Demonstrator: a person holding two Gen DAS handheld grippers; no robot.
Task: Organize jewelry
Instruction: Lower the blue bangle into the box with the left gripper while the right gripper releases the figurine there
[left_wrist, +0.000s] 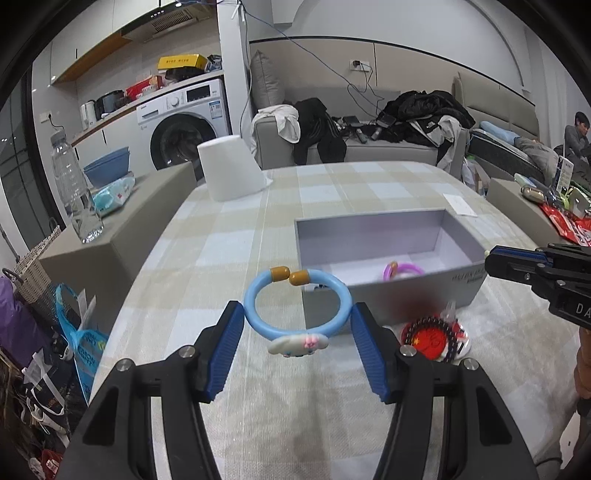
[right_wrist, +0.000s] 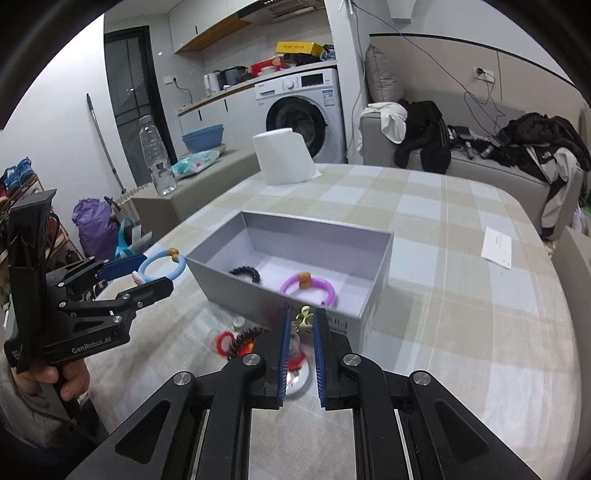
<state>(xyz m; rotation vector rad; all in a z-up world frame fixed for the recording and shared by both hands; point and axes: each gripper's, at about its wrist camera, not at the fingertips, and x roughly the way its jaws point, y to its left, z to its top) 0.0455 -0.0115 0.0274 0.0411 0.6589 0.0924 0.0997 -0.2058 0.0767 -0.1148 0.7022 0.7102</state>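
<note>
A blue bangle (left_wrist: 297, 309) with a white cartoon charm hangs in the air just short of the grey box's (left_wrist: 373, 225) near left corner, pinched across its width between the pads of the left gripper (left_wrist: 297, 325). Inside the box lie a purple bangle (right_wrist: 308, 287) and a dark bead bracelet (right_wrist: 245, 274). The right gripper (right_wrist: 300, 332), jaws nearly closed, appears to hold a small yellow-green trinket (right_wrist: 303, 318) above the leftover pieces in front of the box. The round bangle could squirt from the narrow pinch, or catch the box wall and drop short.
</note>
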